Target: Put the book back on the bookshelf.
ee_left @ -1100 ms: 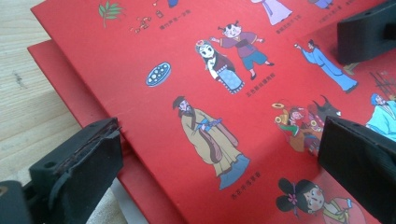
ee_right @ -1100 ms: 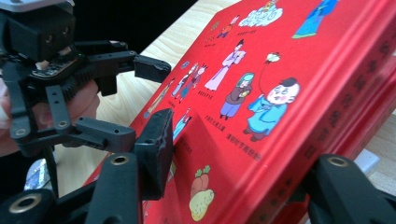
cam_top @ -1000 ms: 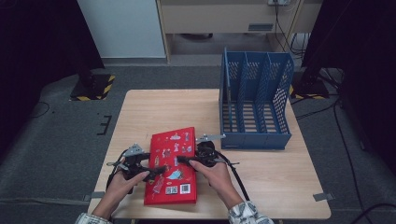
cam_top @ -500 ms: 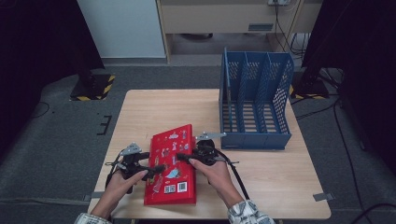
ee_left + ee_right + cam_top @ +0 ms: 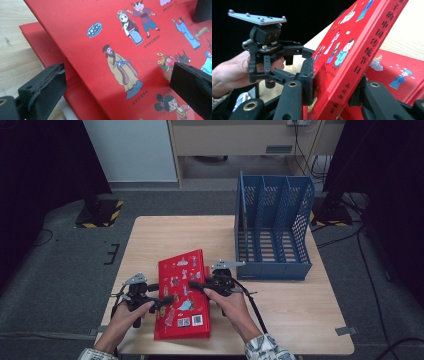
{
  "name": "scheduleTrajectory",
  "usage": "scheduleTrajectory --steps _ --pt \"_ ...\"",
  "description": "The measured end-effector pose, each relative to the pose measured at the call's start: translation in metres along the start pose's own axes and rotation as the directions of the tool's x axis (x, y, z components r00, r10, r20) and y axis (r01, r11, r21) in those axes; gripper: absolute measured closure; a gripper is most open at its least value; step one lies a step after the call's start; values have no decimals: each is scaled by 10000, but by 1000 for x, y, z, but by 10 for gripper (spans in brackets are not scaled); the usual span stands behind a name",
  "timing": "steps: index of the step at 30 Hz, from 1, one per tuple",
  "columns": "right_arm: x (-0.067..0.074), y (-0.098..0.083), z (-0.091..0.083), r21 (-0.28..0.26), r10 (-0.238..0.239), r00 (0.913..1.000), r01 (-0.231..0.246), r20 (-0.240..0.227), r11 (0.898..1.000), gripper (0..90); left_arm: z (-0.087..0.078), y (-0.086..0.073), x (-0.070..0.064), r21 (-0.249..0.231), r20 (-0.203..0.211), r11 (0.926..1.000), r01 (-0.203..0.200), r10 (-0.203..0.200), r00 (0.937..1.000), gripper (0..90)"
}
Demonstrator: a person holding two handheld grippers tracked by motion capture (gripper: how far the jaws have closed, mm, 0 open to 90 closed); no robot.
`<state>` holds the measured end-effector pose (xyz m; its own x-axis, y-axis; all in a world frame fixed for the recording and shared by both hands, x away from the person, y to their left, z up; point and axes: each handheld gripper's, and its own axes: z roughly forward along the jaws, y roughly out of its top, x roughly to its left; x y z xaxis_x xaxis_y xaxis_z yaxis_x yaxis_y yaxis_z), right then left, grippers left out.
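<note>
A: Container first. Blue file rack (image 5: 272, 227), table's (image 5: 150, 240) far right, about one o'clock from the hands. Three slotted bays, perforated walls; the bays that show hold nothing.

B: And the book?

A: Red hardcover picture book (image 5: 182, 292), near edge of the table, just left of centre, seven o'clock from the rack. Cartoon figures in old dress on the cover, small captions beside them; gold Chinese characters down the spine in the right gripper view. Cover tilts up off a second red surface beneath.

B: Grippers?

A: Right gripper (image 5: 332, 95) clamps the book's spine edge, pads pressing on both faces; its jaws have just been closing. Left gripper (image 5: 117, 87) at the book's left edge, nine o'clock side, released: jaws stand wide apart, cover lies between them, neither pad pressing.
</note>
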<state>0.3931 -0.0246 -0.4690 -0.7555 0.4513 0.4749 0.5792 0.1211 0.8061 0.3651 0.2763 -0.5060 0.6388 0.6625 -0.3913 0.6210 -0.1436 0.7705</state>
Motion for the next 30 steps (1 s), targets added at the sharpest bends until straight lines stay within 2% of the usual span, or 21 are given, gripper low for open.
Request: scheduleTrajectory --steps 5,7,10,15,18,20,22,28,30 --pt "0 1 -1 -187 15 9996 -20 -267 9998 666 -1 0 2 -74 376 9999 124 -121 9992 1" --pt "0 1 -1 -195 6 9996 -12 -289 9998 666 -1 1 1 -49 681 10000 -32 35 9977 42" --pt "-1 2 -1 -149 -11 9995 6 -323 9999 665 -1 3 1 155 738 9999 -3 -8 9973 52" --pt "0 7 0 237 -179 9992 187 -347 9995 649 -3 5 2 257 727 9996 79 -97 9973 76" --pt "0 11 3 892 -260 9997 263 -46 9957 594 -5 7 1 156 613 9999 -4 -5 9981 115" --pt "-1 13 3 986 -249 9997 254 -71 9948 579 -6 7 1 9 582 10000 -54 53 9983 126" --pt "-1 13 6 1309 -394 9992 378 91 9907 519 -6 9 -1 -113 519 9998 -173 179 9985 159" --pt "-1 12 7 1275 -439 9990 432 22 9909 520 -7 10 -2 -77 468 9998 -188 191 9987 159" --pt "-1 12 7 1307 -438 9990 431 31 9905 505 -7 11 -3 -70 377 9995 -323 325 9988 159"
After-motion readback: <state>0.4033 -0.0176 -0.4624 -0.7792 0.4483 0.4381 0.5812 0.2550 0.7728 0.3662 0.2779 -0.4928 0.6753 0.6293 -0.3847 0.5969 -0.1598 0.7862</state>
